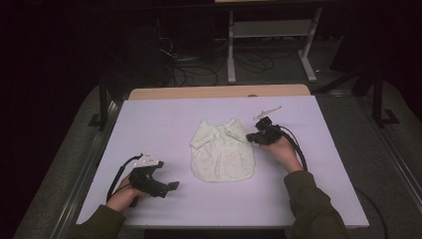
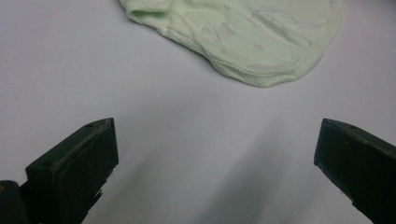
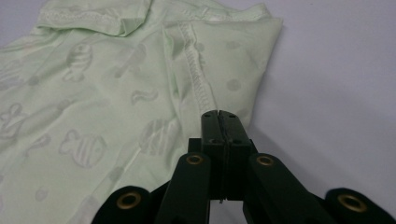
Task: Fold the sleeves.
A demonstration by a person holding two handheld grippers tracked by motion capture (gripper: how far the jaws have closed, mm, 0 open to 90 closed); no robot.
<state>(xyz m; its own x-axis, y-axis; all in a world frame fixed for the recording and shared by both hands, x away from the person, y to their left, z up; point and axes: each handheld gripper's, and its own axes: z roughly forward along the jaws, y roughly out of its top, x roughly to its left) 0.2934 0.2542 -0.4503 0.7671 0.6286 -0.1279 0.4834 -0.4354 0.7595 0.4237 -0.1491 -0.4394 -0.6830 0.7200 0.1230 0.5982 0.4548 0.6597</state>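
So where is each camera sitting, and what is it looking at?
High view: above the person's side, looking forward and down on the table; both forearms, the left gripper and the right gripper show.
Left gripper view: rides the left gripper, facing the shirt's hem; its fingers stand wide apart.
Right gripper view: rides the right gripper, at the shirt's sleeve; its fingers are shut together.
All three share the green shirt.

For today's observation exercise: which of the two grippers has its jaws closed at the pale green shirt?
The right gripper: its jaws are pressed together at the pale green shirt, by its sleeve. The left gripper rests apart on the table, jaws wide open.
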